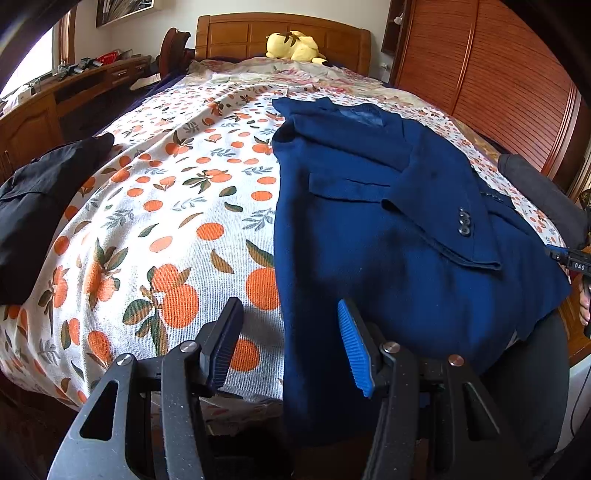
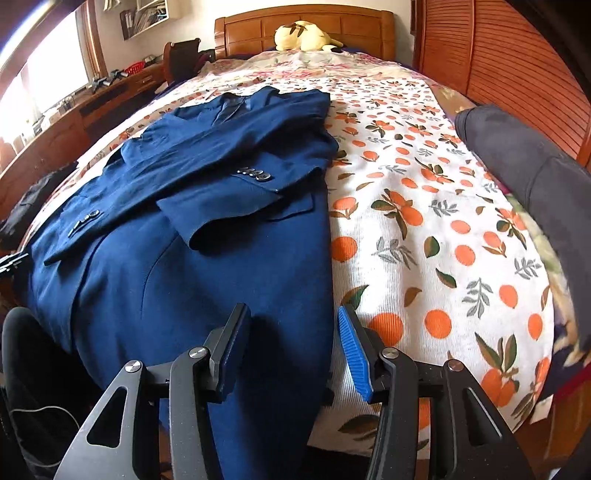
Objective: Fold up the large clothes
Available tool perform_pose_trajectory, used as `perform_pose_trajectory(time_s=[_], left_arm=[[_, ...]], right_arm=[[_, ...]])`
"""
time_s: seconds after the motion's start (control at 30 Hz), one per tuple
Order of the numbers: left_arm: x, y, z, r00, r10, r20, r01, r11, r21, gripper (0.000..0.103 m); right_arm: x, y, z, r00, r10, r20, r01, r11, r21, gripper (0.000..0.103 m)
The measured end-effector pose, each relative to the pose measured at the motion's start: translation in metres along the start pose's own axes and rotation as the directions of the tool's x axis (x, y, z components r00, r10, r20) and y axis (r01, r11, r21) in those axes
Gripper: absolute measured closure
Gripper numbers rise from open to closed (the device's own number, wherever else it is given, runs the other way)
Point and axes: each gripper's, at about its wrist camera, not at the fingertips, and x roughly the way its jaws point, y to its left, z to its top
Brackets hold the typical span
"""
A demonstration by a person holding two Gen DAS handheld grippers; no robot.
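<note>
We see a bed (image 1: 177, 206) with an orange-print sheet, a wooden headboard (image 1: 280, 35) at the top, and a blue jacket (image 1: 388, 221) lying mid-frame. Both our grippers, left (image 1: 290, 347) and right (image 2: 293, 350), have fingers open, holding nothing.

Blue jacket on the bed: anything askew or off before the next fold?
Nothing damaged. The blue suit jacket lies with both sleeves crossed over its front, but its hem hangs over the foot edge of the orange-print bedspread rather than lying flat. Both grippers are open at that edge, holding nothing.
</note>
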Motion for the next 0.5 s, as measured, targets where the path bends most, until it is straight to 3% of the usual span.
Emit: perform_pose_trajectory(time_s=[0.13, 0.4, 0.47, 0.5], left_arm=[[0.000, -0.003, -0.002, 1.000, -0.010, -0.006, 0.010, 1.000, 0.019, 0.059], [-0.001, 0.004, -0.007, 0.999, -0.044, -0.020, 0.043, 0.998, -0.048, 0.060], [-0.002, -0.001, -0.010, 0.998, -0.047, -0.030, 0.046, 0.998, -0.041, 0.061], [-0.003, -0.003, -0.012, 0.998, -0.053, -0.036, 0.052, 0.998, -0.037, 0.068]], right_arm=[[0.000, 0.000, -0.002, 1.000, 0.011, 0.002, -0.011, 1.000, 0.001, 0.052], [-0.005, 0.000, -0.009, 0.998, 0.070, -0.005, -0.070, 0.998, -0.004, 0.052], [-0.007, 0.001, -0.011, 0.997, 0.078, -0.008, -0.079, 0.997, -0.013, 0.056], [-0.008, 0.001, -0.012, 0.996, 0.085, -0.007, -0.085, 0.996, -0.019, 0.059]])
